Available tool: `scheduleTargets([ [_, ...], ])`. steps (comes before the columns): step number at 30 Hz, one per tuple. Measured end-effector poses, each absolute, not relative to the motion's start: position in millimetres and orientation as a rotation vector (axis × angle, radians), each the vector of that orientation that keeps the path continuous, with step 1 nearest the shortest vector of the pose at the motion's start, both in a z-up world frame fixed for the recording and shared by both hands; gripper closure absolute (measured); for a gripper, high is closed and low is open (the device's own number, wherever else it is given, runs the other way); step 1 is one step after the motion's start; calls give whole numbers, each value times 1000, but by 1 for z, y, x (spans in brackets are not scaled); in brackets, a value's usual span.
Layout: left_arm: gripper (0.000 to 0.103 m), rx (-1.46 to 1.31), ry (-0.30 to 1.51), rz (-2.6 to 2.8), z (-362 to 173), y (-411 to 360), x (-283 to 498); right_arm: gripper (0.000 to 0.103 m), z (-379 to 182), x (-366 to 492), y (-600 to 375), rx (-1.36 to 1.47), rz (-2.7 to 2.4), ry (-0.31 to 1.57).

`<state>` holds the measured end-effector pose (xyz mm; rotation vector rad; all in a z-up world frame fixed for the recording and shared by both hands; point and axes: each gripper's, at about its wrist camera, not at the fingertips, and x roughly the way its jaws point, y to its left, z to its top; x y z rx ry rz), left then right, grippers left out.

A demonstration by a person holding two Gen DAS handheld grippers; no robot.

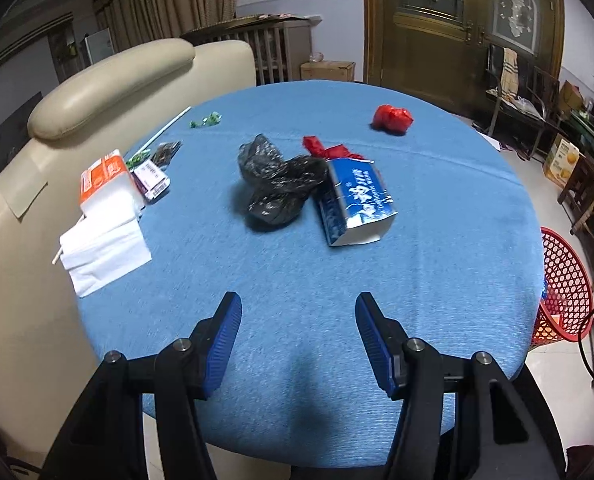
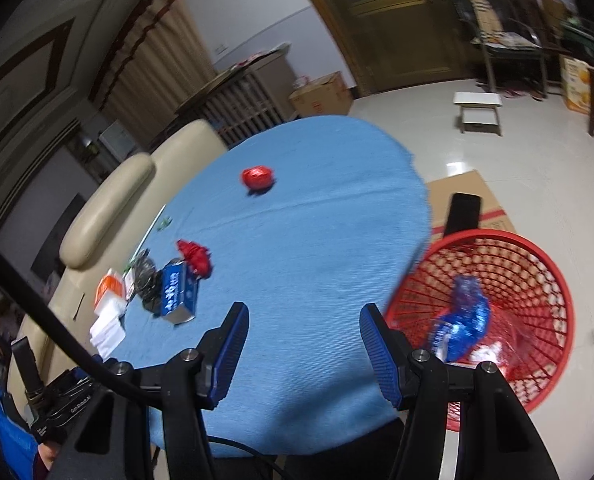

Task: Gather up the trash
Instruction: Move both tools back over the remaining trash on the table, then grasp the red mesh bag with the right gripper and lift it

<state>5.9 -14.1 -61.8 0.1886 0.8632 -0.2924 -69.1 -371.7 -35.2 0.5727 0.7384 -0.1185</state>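
Trash carton (image 1: 355,200), blue and white, lies mid-frame, long axis running upper left to lower right. Both my left gripper (image 1: 298,344) and right gripper (image 2: 304,350) gape wide, holding nothing.

A cream sofa (image 1: 109,80) stands beside the blue-clothed counter (image 1: 297,280); a cardboard box (image 1: 327,70) sits near a wooden door (image 1: 425,40).

A crumpled black bag (image 1: 279,182) is seen touching a torn blue carton (image 1: 355,204) mid-table (image 1: 437,240); a blue wrapper (image 2: 463,320) lies in the red basket (image 2: 545,272).
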Motion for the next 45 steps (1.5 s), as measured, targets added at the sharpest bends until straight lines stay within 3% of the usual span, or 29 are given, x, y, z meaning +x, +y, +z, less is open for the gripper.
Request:
scheduleTargets([
  [33, 43, 104, 973, -255, -93, 13, 61, 43, -86, 188, -270, 471, 255, 982],
  [37, 43, 109, 982, -245, -95, 18, 62, 50, -98, 227, -244, 443, 321, 1024],
  [44, 43, 95, 989, -213, -96, 30, 65, 52, -122, 272, -218, 417, 324, 1102],
  [45, 43, 92, 990, -209, -96, 32, 65, 61, -125, 274, -218, 420, 325, 1110],
])
